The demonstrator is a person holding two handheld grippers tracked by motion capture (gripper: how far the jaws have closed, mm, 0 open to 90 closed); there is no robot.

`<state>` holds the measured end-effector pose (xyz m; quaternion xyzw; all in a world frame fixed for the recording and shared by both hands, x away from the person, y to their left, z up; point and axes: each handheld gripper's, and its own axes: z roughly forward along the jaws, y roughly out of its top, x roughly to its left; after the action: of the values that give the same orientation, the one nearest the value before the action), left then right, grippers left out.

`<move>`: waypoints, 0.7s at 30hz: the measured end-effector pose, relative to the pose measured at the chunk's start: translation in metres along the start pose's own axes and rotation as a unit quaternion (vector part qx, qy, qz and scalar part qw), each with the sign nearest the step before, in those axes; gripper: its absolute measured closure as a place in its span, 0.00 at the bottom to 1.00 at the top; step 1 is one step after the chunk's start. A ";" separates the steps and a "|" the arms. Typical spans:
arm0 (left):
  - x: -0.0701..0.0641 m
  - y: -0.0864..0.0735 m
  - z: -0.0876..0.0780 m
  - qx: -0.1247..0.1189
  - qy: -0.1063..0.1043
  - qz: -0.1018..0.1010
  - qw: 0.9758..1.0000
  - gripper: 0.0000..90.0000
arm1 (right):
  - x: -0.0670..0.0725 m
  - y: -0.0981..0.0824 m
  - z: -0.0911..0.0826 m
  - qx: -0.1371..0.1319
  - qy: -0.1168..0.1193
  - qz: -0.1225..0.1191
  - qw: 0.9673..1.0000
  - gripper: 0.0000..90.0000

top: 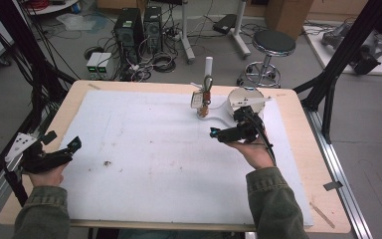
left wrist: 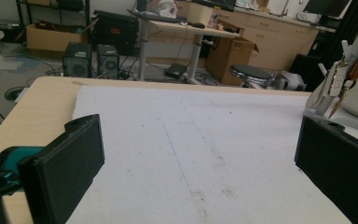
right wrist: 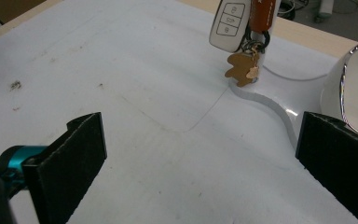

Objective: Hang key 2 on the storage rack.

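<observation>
Jaws wide on both grippers; key bunch [right wrist: 242, 37] hangs ahead of right gripper [top: 218, 133], untouched.

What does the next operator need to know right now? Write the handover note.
Left gripper: open, holding nothing, at the table's near left edge.
Right gripper: open, holding nothing, just short of the white stand.
Key bunch: car key fob, orange strap and a small tan charm, hanging on the stand's post at the far side of the white mat.
Done: nothing gripped yet.
Left: probably close the right gripper on the keys and lift them off.
</observation>
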<state>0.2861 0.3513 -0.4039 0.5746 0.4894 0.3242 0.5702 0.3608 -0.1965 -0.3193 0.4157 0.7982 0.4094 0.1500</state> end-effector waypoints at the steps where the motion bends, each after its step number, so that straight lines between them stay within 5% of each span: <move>1: 0.000 0.000 0.000 0.000 0.000 0.000 1.000 0.02 | 0.000 -0.002 -0.001 0.000 -0.001 0.001 1.000 0.01; 21: -0.002 -0.001 -0.001 0.008 -0.004 0.004 1.000 0.02 | -0.004 -0.052 -0.007 -0.005 -0.028 0.018 0.999 0.01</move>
<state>0.2849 0.3497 -0.4040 0.5821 0.4878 0.3205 0.5661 0.3313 -0.2200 -0.3557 0.4405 0.7839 0.4045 0.1668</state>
